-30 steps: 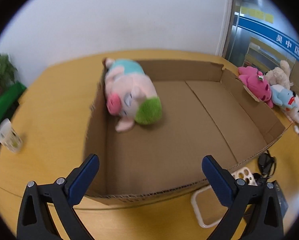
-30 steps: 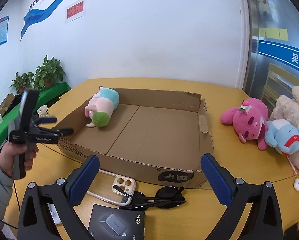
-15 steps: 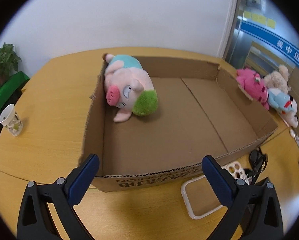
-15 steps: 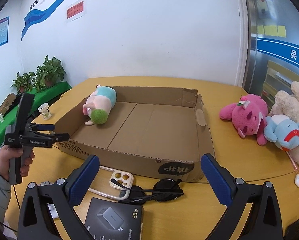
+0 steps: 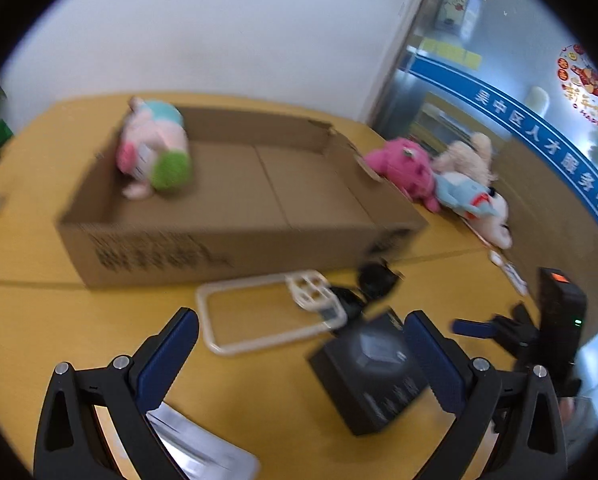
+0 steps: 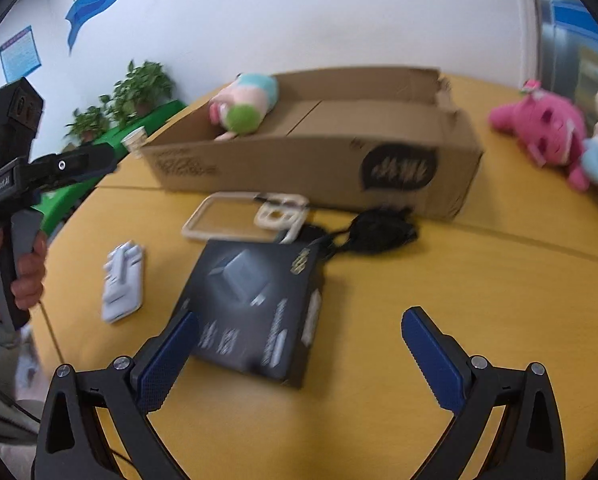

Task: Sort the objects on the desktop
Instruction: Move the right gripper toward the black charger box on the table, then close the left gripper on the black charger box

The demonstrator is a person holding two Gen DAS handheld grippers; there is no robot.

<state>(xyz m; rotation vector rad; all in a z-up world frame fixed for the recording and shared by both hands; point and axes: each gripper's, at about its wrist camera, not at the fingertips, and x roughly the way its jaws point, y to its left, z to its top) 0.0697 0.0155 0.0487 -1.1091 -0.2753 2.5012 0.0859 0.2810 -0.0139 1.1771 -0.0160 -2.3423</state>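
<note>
Right gripper [image 6: 299, 354]: jaws spread wide, holding nothing, hovering just above the near edge of the black charger box.
Left gripper [image 5: 297, 350]: jaws also wide apart and empty, above the yellow wooden table [image 5: 259, 400].
Black charger box [image 6: 255, 304]: flat rectangular carton lying on the table in front of the cardboard box; likely light, stiff and smooth, so best pinched across its short sides.
Phone case [image 6: 235, 220]: pale, thin open frame between the charger box and the cardboard box; probably flexible and light, take it by one rim.
Sunglasses [image 6: 379, 228]: black, just beside the case; thin arms look fragile.
White packet [image 6: 121, 280]: small, flat, to the left.
Cardboard box [image 6: 311, 160]: shallow, open-topped, corrugated.
Pig plush [image 6: 245, 106]: soft, pink, green and teal, in the box's far left corner.
Other plush toys [image 5: 439, 176]: pink, cream and blue, on the table to the right of the box.
</note>
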